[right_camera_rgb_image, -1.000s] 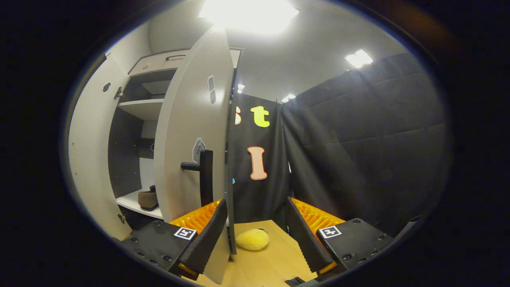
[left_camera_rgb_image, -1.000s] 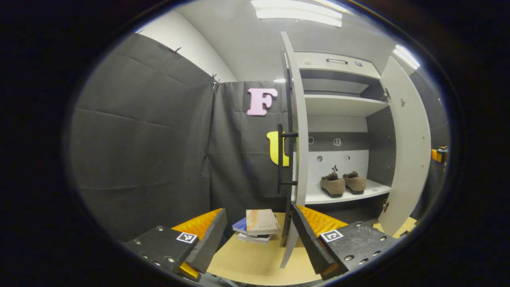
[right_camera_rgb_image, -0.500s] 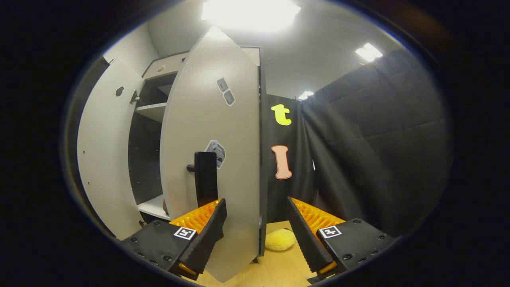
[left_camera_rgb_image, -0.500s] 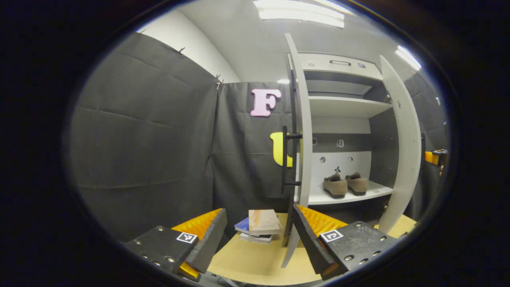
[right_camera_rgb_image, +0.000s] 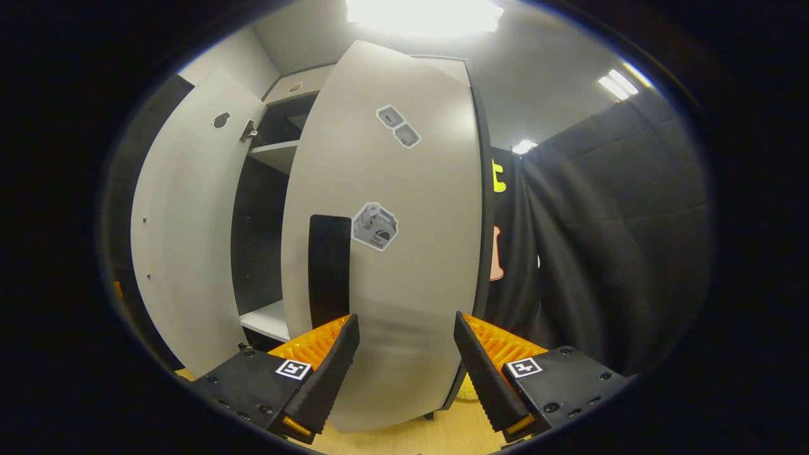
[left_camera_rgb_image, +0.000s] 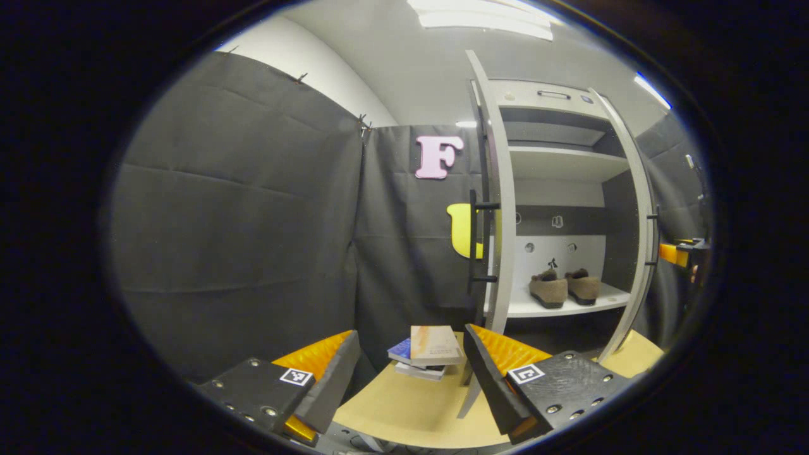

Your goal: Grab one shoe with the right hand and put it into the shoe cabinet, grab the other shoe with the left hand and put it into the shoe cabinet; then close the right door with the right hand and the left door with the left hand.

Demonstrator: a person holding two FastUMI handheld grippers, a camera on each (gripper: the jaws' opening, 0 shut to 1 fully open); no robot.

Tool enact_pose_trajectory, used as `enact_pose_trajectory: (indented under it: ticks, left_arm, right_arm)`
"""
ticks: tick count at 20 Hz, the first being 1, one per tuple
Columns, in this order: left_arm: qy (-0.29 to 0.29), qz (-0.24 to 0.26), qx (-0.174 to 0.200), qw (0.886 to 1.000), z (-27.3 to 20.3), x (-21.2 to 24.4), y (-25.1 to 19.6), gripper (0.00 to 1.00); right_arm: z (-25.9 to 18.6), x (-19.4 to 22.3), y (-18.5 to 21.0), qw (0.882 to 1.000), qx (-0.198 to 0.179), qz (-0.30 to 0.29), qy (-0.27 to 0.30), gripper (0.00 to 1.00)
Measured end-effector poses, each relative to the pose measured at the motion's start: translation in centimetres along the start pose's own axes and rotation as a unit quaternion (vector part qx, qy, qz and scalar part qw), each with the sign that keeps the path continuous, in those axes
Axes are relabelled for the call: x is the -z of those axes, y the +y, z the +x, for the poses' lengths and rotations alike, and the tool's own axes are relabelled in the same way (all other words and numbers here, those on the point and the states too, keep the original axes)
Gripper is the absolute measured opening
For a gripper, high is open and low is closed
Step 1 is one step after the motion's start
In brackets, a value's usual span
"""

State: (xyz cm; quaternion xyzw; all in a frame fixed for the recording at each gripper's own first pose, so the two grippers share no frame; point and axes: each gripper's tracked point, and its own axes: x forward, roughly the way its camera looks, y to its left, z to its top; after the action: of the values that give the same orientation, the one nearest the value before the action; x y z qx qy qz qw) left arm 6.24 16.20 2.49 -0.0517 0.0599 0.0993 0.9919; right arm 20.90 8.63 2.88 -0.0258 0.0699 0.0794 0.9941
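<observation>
Two brown shoes [left_camera_rgb_image: 548, 291] [left_camera_rgb_image: 584, 285] sit side by side on the lower shelf [left_camera_rgb_image: 543, 309] of the white shoe cabinet [left_camera_rgb_image: 550, 164]. The left door [left_camera_rgb_image: 499, 189] stands wide open, edge-on to me, with its black handle [left_camera_rgb_image: 474, 240] facing left. My left gripper [left_camera_rgb_image: 409, 335] is open and empty, well short of that door. The right door [right_camera_rgb_image: 392, 253] is partly swung in, its outer face right in front of my right gripper [right_camera_rgb_image: 404, 319], which is open. Its black handle [right_camera_rgb_image: 328, 272] rises just above my left finger. The right door's edge [left_camera_rgb_image: 639, 208] shows in the left gripper view.
A stack of books [left_camera_rgb_image: 430, 351] lies on the wooden table [left_camera_rgb_image: 404, 411] in front of the left door. A yellow soft object [right_camera_rgb_image: 468, 387] peeks out below the right door. The left door's inner face [right_camera_rgb_image: 189, 227] stands far left. The other gripper [left_camera_rgb_image: 679, 253] shows beyond the right door.
The right door has swung further toward shut, with my right gripper following close against its outer face. The left gripper has drifted a little, so the cabinet sits further right in its view.
</observation>
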Motion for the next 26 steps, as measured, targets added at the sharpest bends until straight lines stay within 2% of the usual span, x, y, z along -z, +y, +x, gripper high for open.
enact_pose_trajectory:
  ticks: [4,10,11,12,14,15,16,17,18,19,20,21,22,23,24,26]
  left_arm:
    - [0.003,-0.010,0.001,1.000,1.5,0.3,0.4,1.00]
    - [-0.002,-0.017,-0.003,1.000,6.4,-1.4,2.5,1.00]
    - [-0.004,-0.019,-0.002,1.000,7.4,-1.8,2.6,0.96]
    - [-0.006,-0.022,0.003,1.000,8.3,-2.3,2.6,1.00]
    - [-0.007,-0.027,0.013,1.000,10.1,-3.0,2.5,1.00]
    - [-0.006,-0.027,0.014,1.000,11.2,-3.3,2.6,0.96]
    - [-0.006,-0.026,0.013,1.000,12.0,-3.5,2.8,1.00]
    - [-0.007,-0.024,0.015,1.000,12.8,-3.8,2.7,1.00]
    - [-0.008,-0.023,0.017,1.000,13.3,-4.4,2.5,1.00]
    - [-0.009,-0.022,0.020,1.000,13.6,-5.0,2.1,0.96]
    - [-0.012,-0.021,0.024,0.999,14.0,-5.6,1.7,0.96]
    - [-0.016,-0.021,0.028,0.999,14.1,-6.2,1.2,1.00]
    - [-0.021,-0.019,0.033,0.999,14.2,-6.9,0.6,0.96]
    - [-0.026,-0.015,0.039,0.999,14.3,-7.5,-0.1,1.00]
    - [-0.030,-0.010,0.050,0.998,14.4,-8.1,-1.1,1.00]
    - [-0.036,0.021,0.046,0.998,13.8,-8.6,-1.7,1.00]
  right_arm:
    - [-1.0,-0.2,-0.3,1.000,-0.018,0.006,-0.013,0.98]
    - [-5.4,-0.2,-2.7,0.999,-0.026,0.005,-0.039,0.99]
    - [-6.0,0.0,-3.0,0.999,-0.025,0.001,-0.042,0.98]
    - [-6.6,0.3,-3.2,0.999,-0.024,-0.004,-0.043,0.99]
    - [-7.7,1.0,-3.3,0.999,-0.029,-0.009,-0.042,0.99]
    - [-8.4,1.2,-3.4,0.999,-0.030,-0.010,-0.042,0.99]
    - [-8.9,1.5,-3.5,0.999,-0.030,-0.011,-0.044,0.98]
    - [-9.3,1.6,-3.7,0.998,-0.029,-0.012,-0.045,0.98]
    - [-9.6,1.8,-3.8,0.998,-0.027,-0.014,-0.046,0.96]
    - [-9.9,2.0,-4.0,0.999,-0.027,-0.014,-0.045,0.96]
    - [-10.0,2.2,-4.2,0.999,-0.025,-0.013,-0.043,0.99]
    - [-10.1,2.5,-4.4,0.999,-0.024,-0.010,-0.040,0.99]
    - [-10.1,2.7,-4.5,0.999,-0.024,-0.004,-0.037,0.99]
    - [-10.2,3.0,-4.6,0.999,-0.025,0.003,-0.033,0.96]
    - [-10.2,3.3,-4.7,0.999,-0.025,0.010,-0.029,0.99]
    - [-10.4,3.8,-4.9,0.999,-0.025,0.020,-0.025,0.99]
